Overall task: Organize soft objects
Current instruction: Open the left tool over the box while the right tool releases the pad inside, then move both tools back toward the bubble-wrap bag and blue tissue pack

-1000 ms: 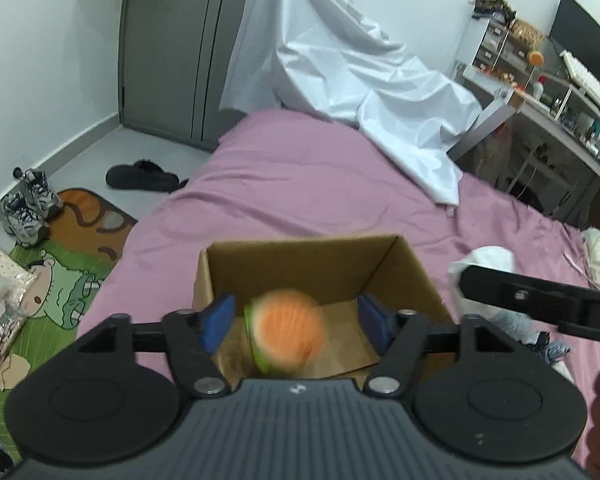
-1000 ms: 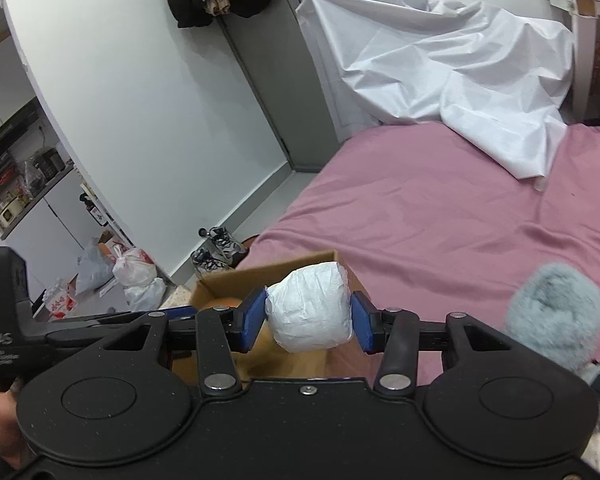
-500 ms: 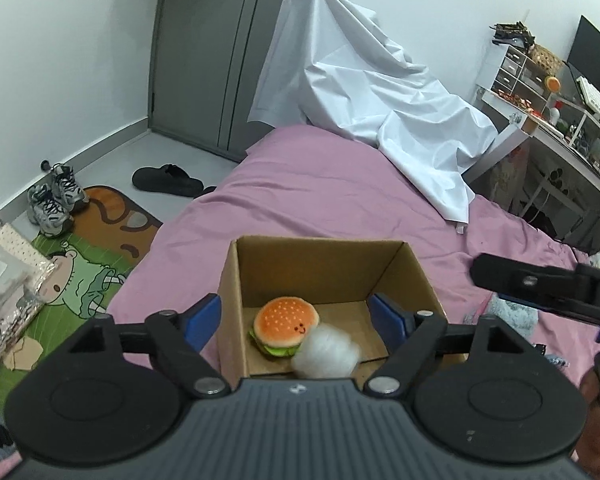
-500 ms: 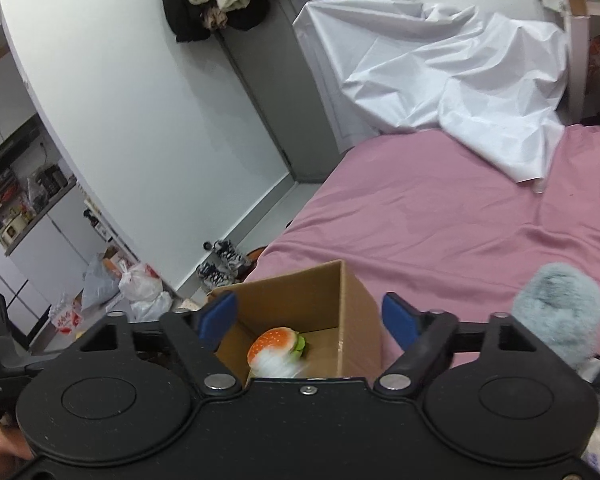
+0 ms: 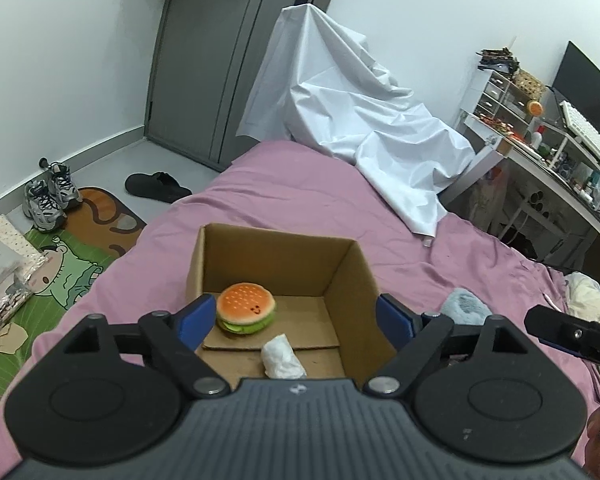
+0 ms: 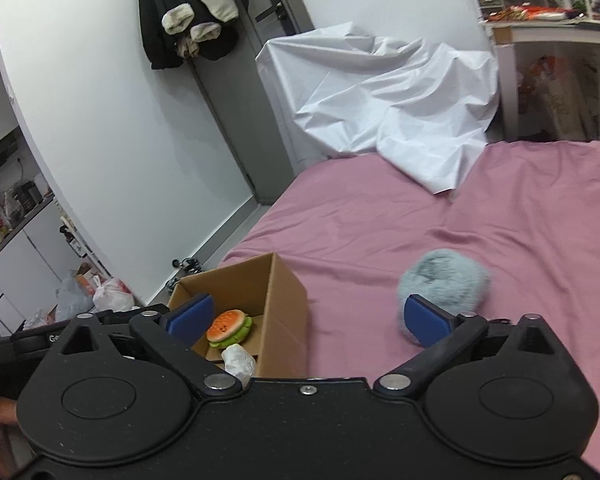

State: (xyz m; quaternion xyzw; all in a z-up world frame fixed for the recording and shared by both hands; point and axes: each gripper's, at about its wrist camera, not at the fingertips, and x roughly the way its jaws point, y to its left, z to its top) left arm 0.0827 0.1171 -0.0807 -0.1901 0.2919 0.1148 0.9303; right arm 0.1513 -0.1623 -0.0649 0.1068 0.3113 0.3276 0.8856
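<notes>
Grey fluffy toy (image 6: 444, 284) lies on bed just by right tongs (image 6: 314, 316), both tongs wide apart & empty, left tongs (image 5: 296, 316) over box (image 5: 352, 276).

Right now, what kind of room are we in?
Most likely a bedroom. There is a bed with a pink sheet, a desk with a keyboard and screen beside it, and sneakers on the floor by the door.

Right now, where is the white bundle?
In both views the white bundle lies inside the cardboard box, on its floor just in front of the burger toy.
</notes>
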